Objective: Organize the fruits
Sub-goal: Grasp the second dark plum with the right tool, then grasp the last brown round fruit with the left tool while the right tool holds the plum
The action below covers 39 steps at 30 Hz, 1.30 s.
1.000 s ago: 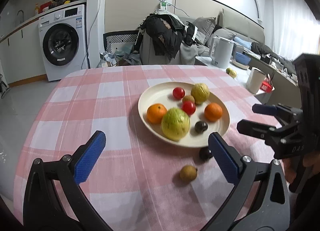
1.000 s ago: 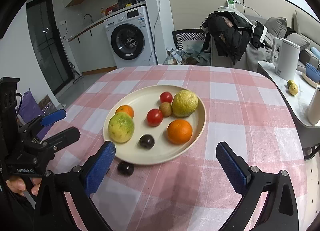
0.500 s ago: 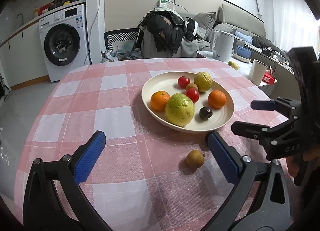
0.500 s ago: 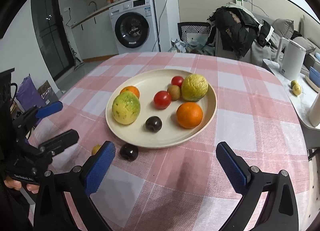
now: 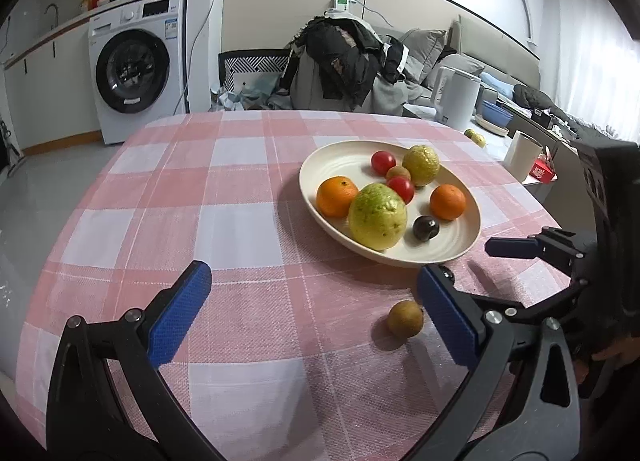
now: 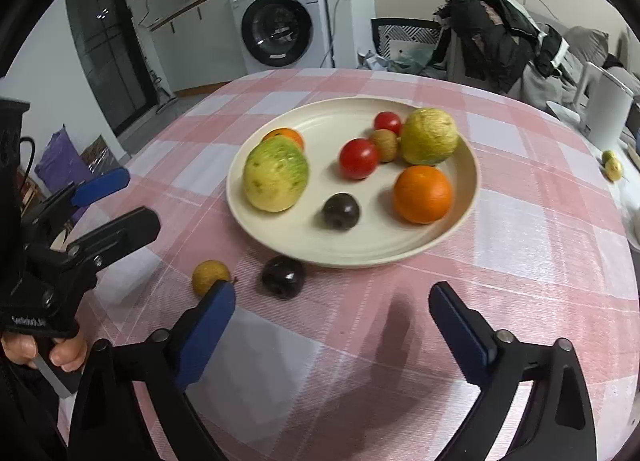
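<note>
Left wrist view: left gripper [image 5: 310, 301] hovers low over the checked tablecloth [image 5: 224, 189], fingers spread wide, holding nothing. Small brown fruit [image 5: 405, 318] lies on the cloth at 5 o'clock, just inside the right finger. Plate [image 5: 320, 165] of fruit sits at 1 o'clock. Right wrist view: right gripper [image 6: 332, 325] is likewise spread and empty; dark plum [image 6: 283, 276] lies at 6 o'clock, just beside the plate rim.
</note>
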Available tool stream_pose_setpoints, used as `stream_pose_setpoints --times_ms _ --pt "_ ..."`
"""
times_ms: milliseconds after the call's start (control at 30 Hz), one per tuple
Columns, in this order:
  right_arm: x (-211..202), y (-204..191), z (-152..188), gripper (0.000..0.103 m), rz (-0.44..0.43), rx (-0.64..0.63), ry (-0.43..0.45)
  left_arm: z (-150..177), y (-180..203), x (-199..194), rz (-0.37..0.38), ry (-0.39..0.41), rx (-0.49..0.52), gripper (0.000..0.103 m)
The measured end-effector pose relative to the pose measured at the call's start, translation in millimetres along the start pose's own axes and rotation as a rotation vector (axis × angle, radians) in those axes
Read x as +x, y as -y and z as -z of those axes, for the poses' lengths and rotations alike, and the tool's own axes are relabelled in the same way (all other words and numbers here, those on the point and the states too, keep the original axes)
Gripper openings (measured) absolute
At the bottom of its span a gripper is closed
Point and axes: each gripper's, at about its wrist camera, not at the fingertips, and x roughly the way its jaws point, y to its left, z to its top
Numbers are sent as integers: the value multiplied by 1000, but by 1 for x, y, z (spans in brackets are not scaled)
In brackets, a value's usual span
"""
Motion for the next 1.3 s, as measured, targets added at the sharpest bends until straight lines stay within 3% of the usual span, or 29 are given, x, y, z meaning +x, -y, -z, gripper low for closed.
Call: stream_pose_setpoints --times_ms 167,300,433,700,767,867,1133,1300 --pt "9 -5 0 78 -4 -20 -25 0 -3 1 -5 1 -17 102" --pt "12 -9 2 71 -5 -30 -37 1 -3 4 -4 -10 -17 102" --pt "13 -12 3 53 -8 -45 -33 1 -1 5 -1 -9 -9 102" --pt "14 -23 1 46 -13 -74 -32 2 1 6 -1 -9 -2 102" --pt "14 -26 2 34 5 -93 -28 1 1 6 0 -6 -2 102" --pt "14 -27 3 28 -6 -102 -28 2 1 6 0 -6 2 102" --pt "5 -28 7 25 -22 -131 -17 3 5 5 7 -11 24 102" --pt "-14 -25 5 25 -31 -121 31 5 16 5 61 -43 69 102"
